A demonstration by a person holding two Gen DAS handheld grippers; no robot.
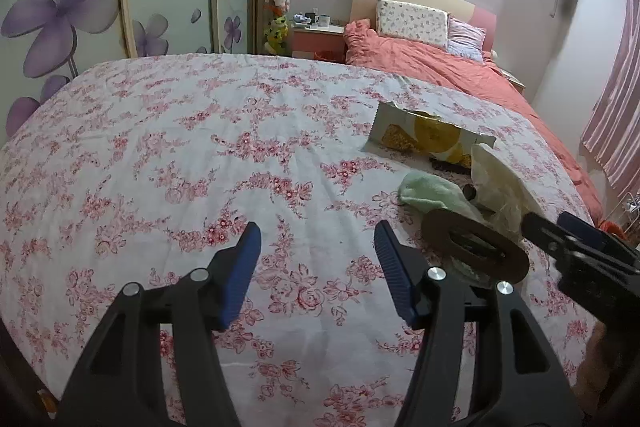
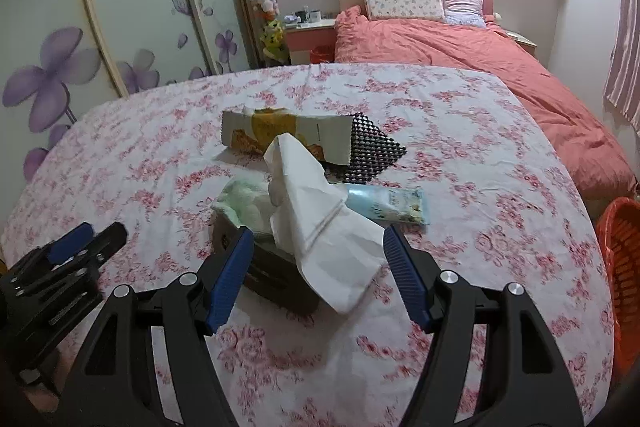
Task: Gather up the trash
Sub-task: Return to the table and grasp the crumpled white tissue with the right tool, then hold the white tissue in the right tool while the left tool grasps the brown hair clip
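We hold both tools low over the flowered cloth (image 2: 500, 187) that covers the near surface, because that is where the trash lies. Nearest to us, the right gripper (image 2: 318, 269) has its blue pads spread wide with nothing between them, and it points straight at the heap, so we judge it is lined up for the first grab. The left gripper (image 1: 318, 269) also stands wide apart and empty, aimed at bare cloth to the left of the heap; it seems to wait there, out of the other tool's way.

Just beyond the right gripper's fingertips sits a dark brown tissue box (image 2: 280, 283), and a large white tissue (image 2: 320, 223) spills from it and drapes toward us. It is light and limp, so a pinch on its thick middle should lift it easily. Touching the box on its left is a crumpled pale green wad (image 2: 240, 203). To the right of the tissue lies a flat light blue packet (image 2: 392, 207).

Farther back, a white and yellow snack bag (image 2: 288, 137) rests partly on a black mesh mat (image 2: 372, 151); it lies flat, so its raised edge looks like the best place to grip.

At the right edge, beside and below the cloth, an orange basket (image 2: 620, 267) stands within reach; we take it for the place where the trash belongs.

Far behind all this is a bed with a salmon quilt (image 2: 460, 55).
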